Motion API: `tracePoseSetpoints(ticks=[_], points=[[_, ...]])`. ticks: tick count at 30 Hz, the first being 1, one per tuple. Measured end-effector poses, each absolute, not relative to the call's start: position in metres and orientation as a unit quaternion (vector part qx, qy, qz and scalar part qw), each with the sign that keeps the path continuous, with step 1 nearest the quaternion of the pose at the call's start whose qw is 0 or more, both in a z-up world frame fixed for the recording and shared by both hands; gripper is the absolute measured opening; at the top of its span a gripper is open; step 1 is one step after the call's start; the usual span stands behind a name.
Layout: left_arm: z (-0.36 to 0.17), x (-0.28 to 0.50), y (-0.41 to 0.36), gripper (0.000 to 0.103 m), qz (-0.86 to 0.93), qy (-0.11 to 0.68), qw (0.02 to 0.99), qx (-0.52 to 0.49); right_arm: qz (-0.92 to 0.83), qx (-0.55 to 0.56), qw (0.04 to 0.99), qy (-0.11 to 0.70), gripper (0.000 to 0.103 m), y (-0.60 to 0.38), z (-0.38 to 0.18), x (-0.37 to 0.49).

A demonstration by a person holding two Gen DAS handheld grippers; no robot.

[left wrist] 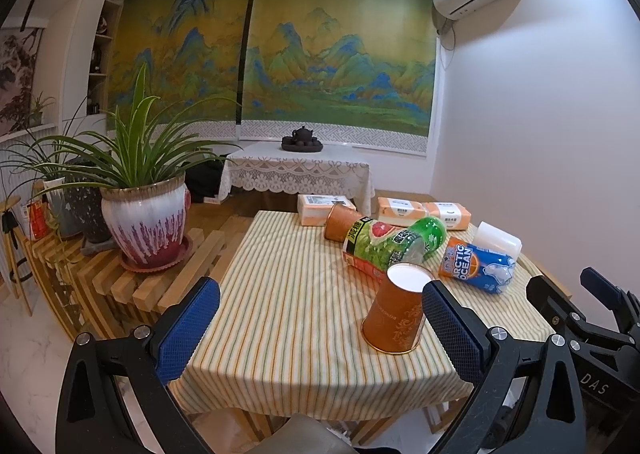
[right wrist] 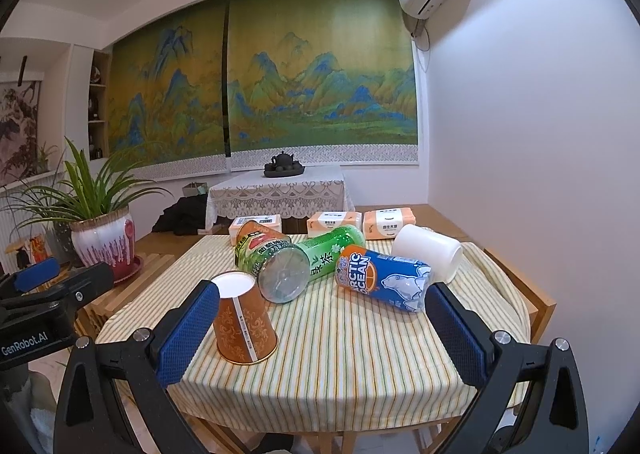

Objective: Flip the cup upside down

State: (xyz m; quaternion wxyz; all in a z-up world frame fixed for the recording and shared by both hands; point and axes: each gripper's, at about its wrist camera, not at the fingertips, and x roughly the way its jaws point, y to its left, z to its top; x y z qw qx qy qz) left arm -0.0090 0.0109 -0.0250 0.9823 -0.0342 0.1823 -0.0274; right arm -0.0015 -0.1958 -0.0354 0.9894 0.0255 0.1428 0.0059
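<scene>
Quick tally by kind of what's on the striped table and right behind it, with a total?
Orange paper cups: 2, one upside down, one on its side
White cup: 1, on its side
Bottles lying down: 3, grapefruit label, green tea, Arctic Ocean
Tissue packs behind the table: 3
Total: 9

Orange cup (left wrist: 396, 314) upside down on striped tablecloth (left wrist: 288, 314) — left hand-held gripper (left wrist: 320, 328) spread wide, empty.
</scene>
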Motion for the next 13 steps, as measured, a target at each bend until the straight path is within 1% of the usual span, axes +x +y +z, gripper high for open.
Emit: tracePoseSetpoints(ticks=[13], points=[[-0.0274, -0.0066, 0.0099, 0.102, -0.031, 0.187, 0.981, -0.037, 0.007, 0.027, 0.989, 0.148, 0.101, -0.1964, -0.0373, 0.0008]])
